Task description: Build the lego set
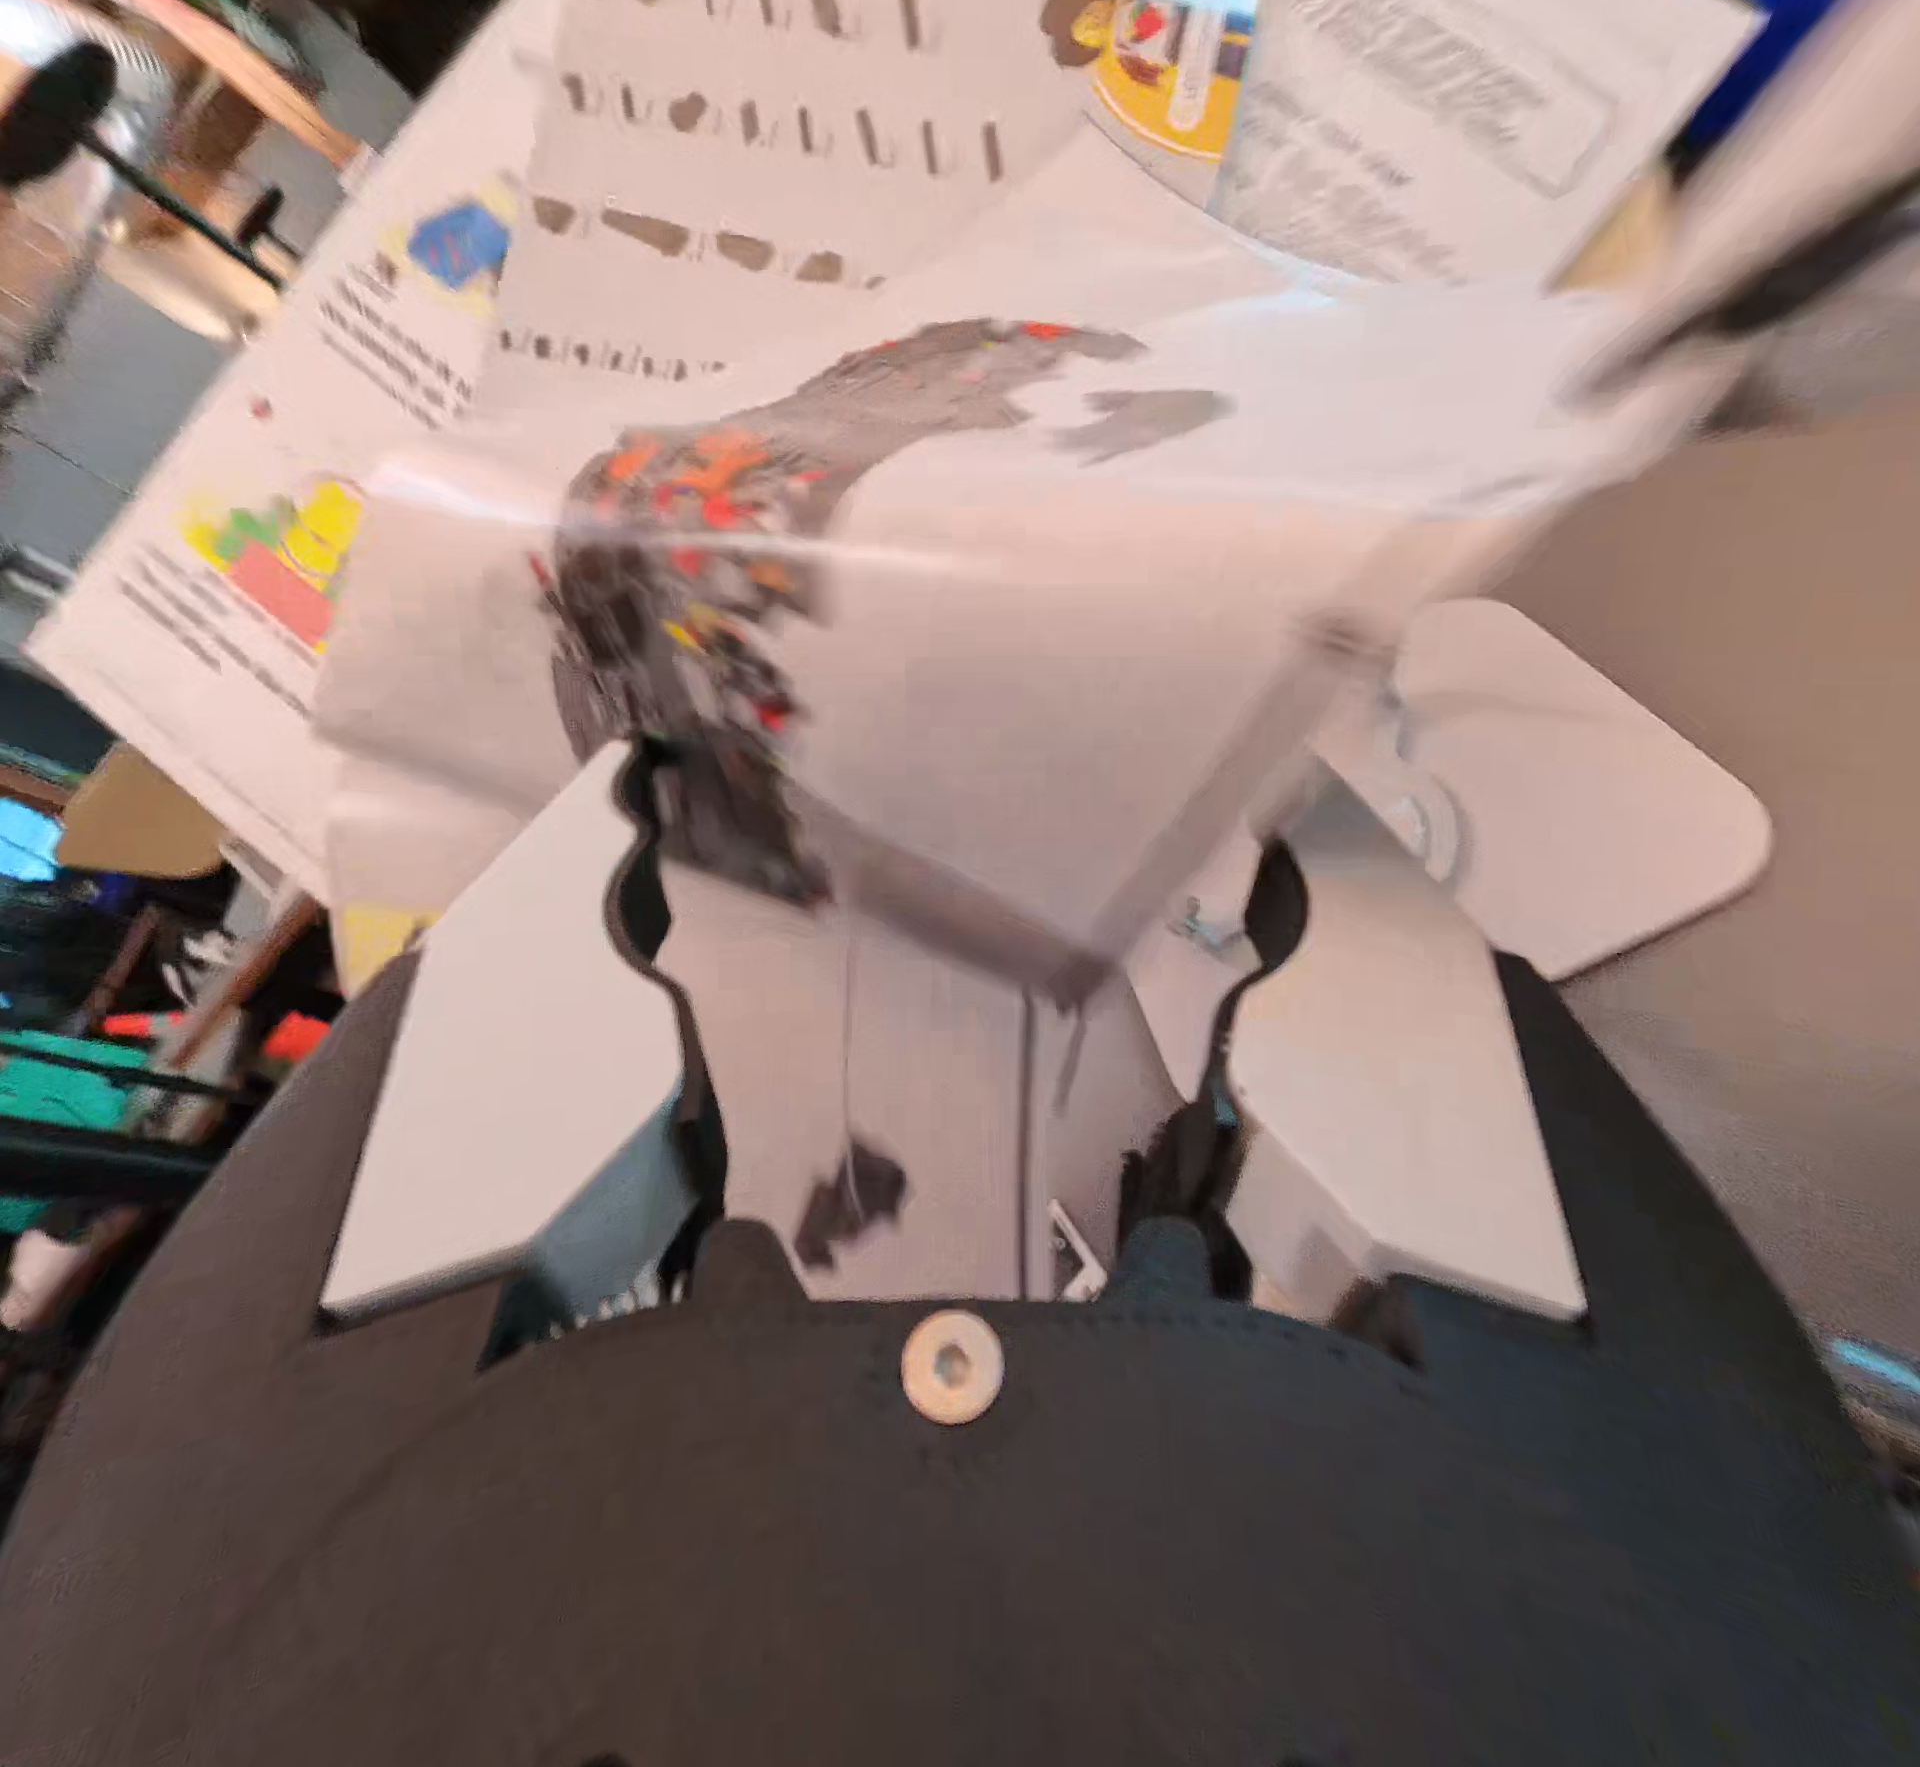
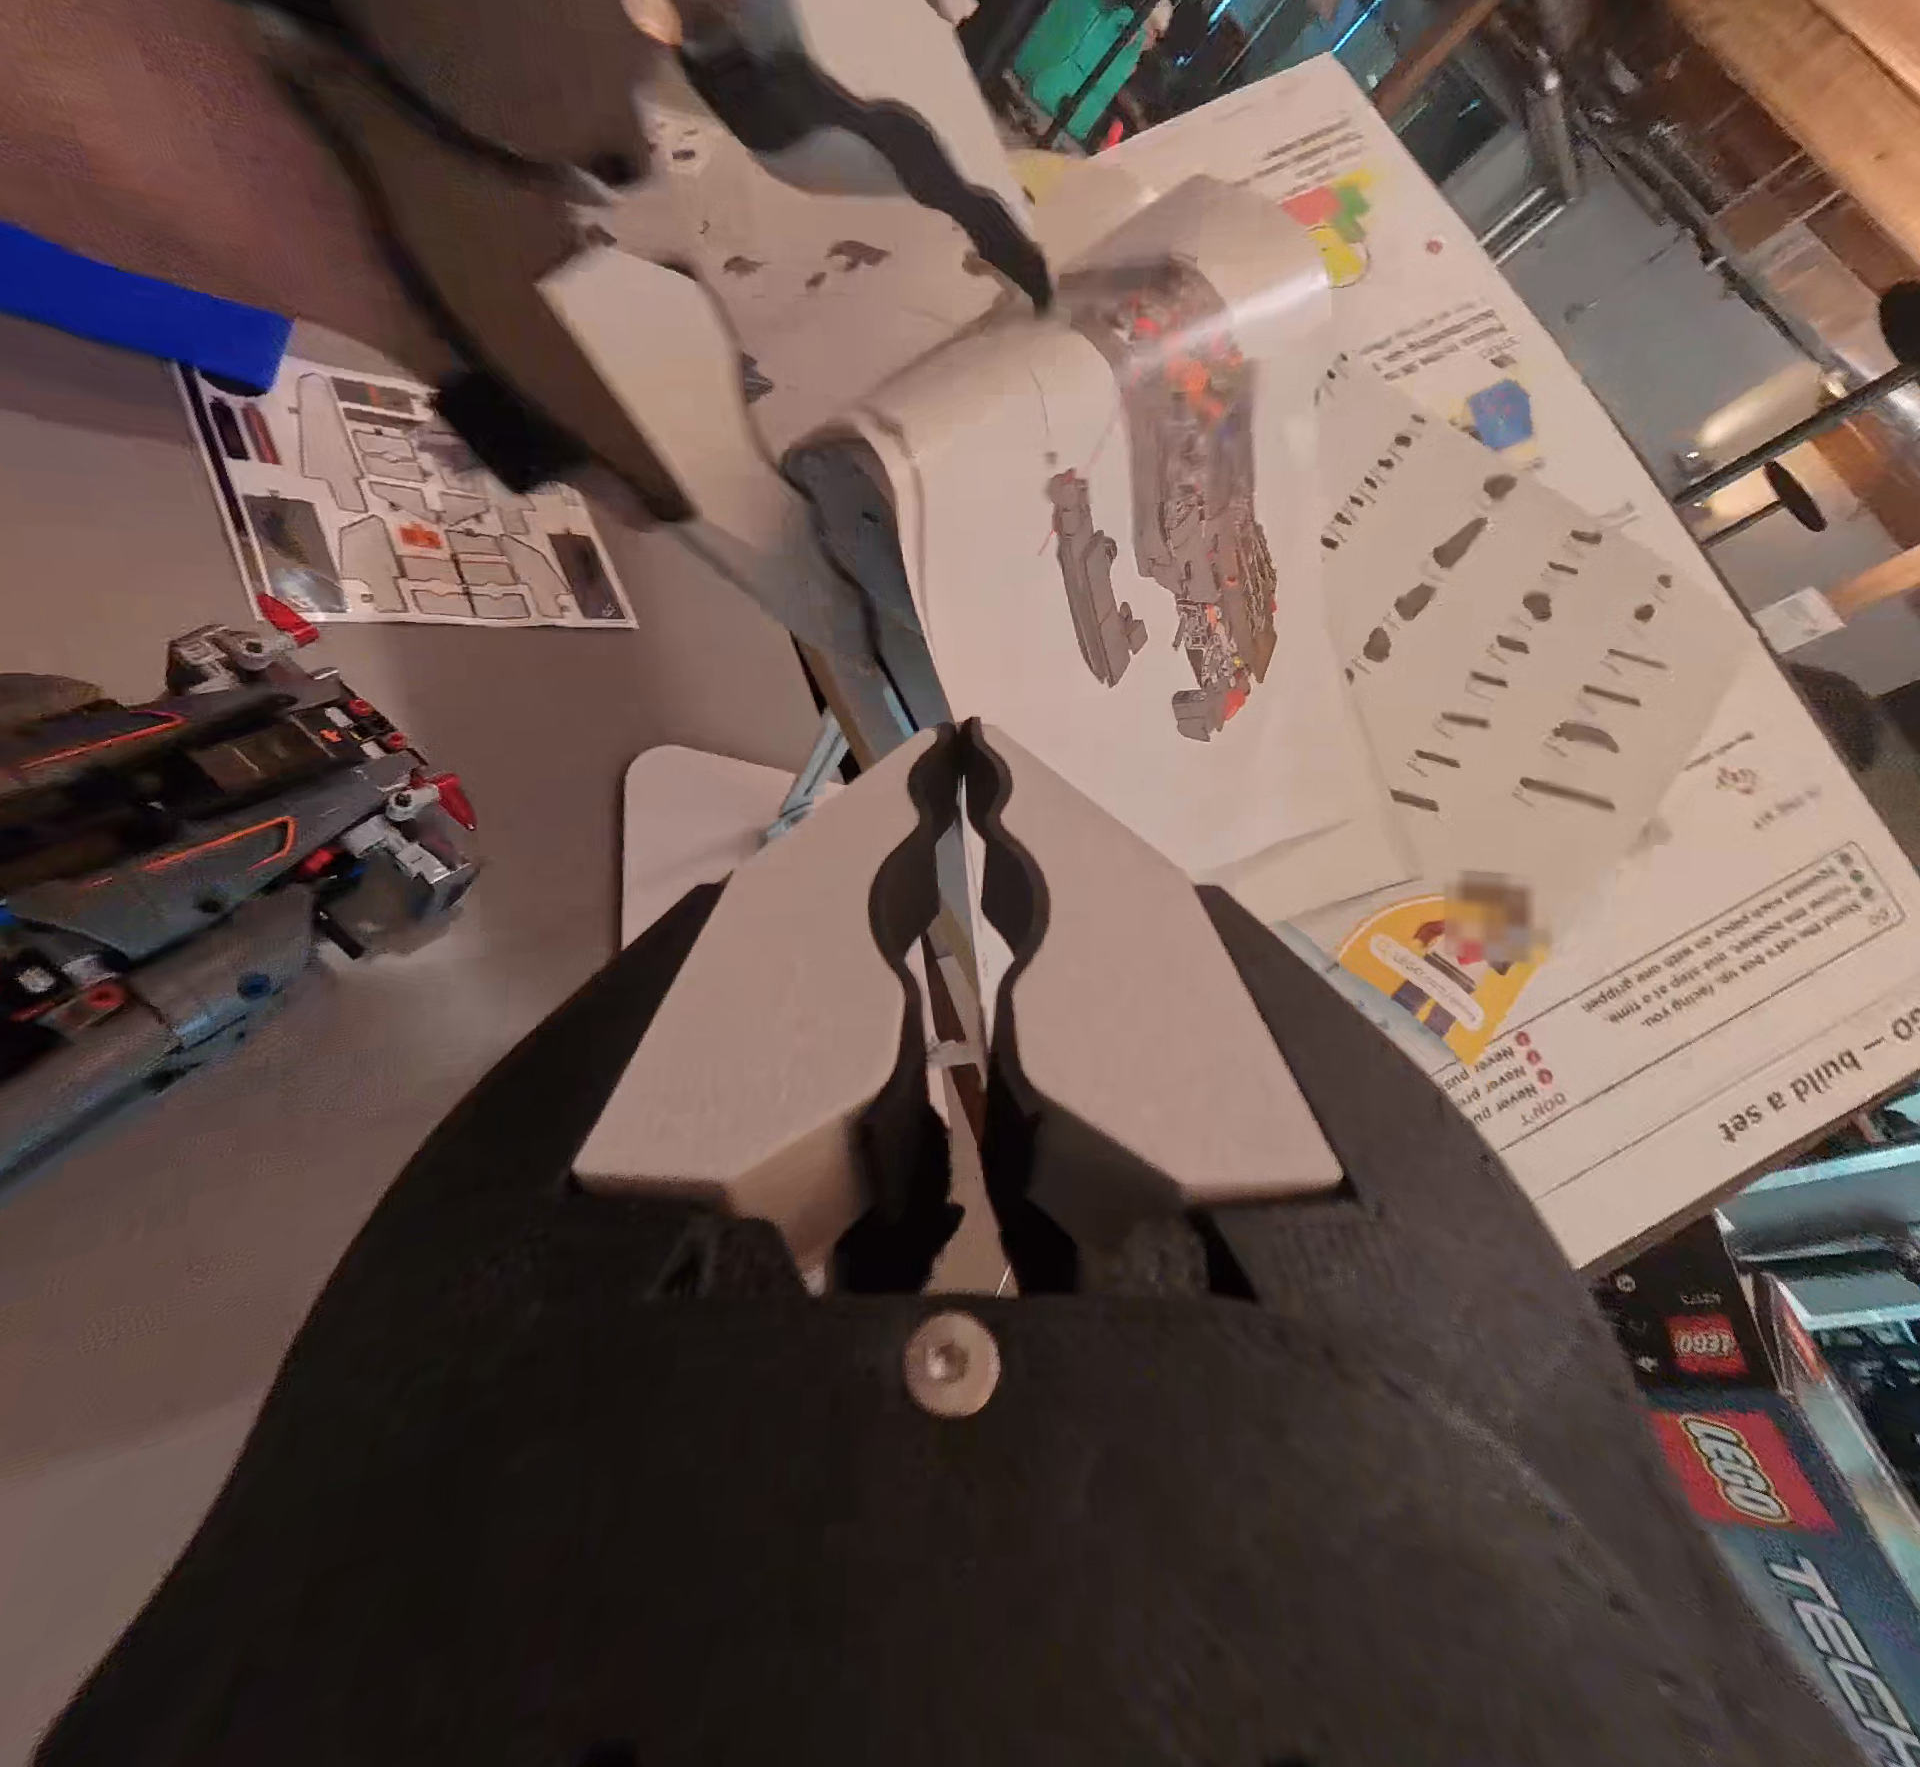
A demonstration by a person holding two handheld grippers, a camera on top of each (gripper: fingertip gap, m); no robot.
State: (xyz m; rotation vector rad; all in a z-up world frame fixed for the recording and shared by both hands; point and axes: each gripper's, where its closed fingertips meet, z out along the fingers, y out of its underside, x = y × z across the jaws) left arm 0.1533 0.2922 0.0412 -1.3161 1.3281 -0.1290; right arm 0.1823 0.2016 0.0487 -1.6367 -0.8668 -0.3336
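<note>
Dim indoor light, heavy motion blur — fisheye edges

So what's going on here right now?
A person is working with two grippers on an instruction booklet. The left hand-held gripper is open around a curled page, while the right hand-held gripper is shut on the booklet's edge. A half-built grey model sits on the table, beside a sticker sheet.
</note>
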